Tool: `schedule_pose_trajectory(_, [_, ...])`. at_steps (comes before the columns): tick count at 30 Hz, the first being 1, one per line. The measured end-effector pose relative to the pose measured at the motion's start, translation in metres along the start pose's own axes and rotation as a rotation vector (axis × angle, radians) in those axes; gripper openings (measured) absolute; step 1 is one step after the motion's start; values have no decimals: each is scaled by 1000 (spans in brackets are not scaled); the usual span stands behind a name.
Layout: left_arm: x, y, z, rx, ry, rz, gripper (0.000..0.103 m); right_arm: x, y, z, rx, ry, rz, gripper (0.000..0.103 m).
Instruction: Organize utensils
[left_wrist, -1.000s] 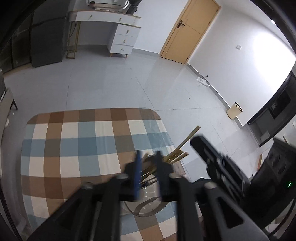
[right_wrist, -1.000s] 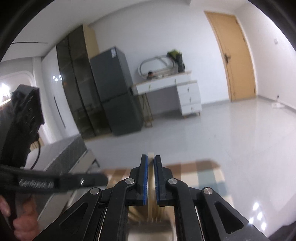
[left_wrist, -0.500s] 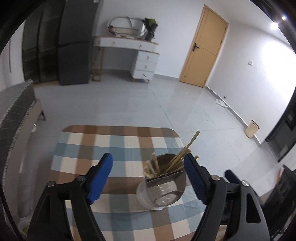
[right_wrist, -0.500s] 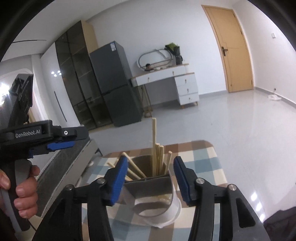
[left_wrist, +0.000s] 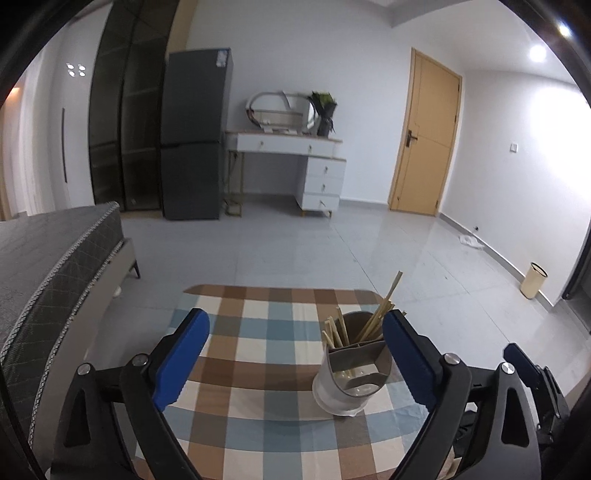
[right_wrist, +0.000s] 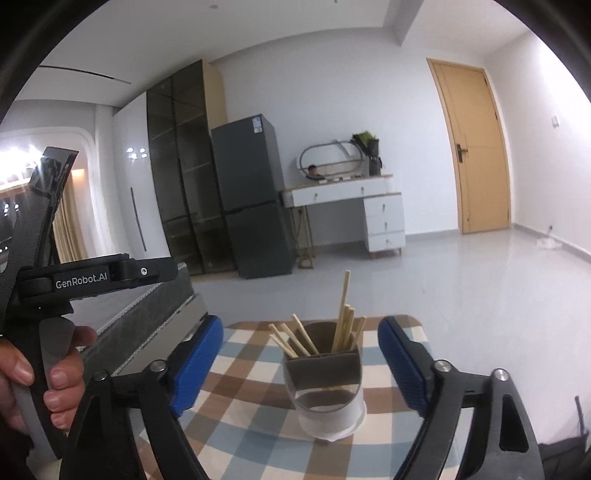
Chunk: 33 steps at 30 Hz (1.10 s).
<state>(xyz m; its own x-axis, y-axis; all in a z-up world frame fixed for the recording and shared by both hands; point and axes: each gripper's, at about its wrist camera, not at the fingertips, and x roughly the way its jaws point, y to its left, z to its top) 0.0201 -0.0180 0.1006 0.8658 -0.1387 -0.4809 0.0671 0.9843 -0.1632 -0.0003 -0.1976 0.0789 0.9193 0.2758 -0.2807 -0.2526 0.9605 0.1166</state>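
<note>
A grey and white utensil holder (left_wrist: 351, 373) (right_wrist: 327, 387) stands upright on the checked tablecloth (left_wrist: 258, 354) (right_wrist: 243, 417). Several wooden chopsticks (left_wrist: 373, 317) (right_wrist: 341, 314) stick out of its back compartments. My left gripper (left_wrist: 295, 354) hangs in front of the holder, its jaws opening wide, and nothing is pressed between the blue pads (left_wrist: 181, 350). My right gripper (right_wrist: 299, 362) also faces the holder from a little way back. Its jaws are opening too, and the pads (right_wrist: 195, 362) touch nothing.
A hand (right_wrist: 44, 384) holds the left gripper's handle at the left of the right wrist view. A grey bed (left_wrist: 55, 266) lies left of the table. Beyond the table are open floor, a dark fridge (left_wrist: 194, 136), a white dresser (left_wrist: 291, 166) and a wooden door (left_wrist: 424, 140).
Both grippers opened from nearly shut and let go of chopsticks, which now stand in the holder. Both drew back and up from the holder, so it looks smaller and farther off.
</note>
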Motion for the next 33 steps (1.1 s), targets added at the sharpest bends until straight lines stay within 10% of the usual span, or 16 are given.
schedule_pose_trajectory(33, [-24,4,-44,-53,-33,-10,101,-42,12,-33,0,-97,-92,103])
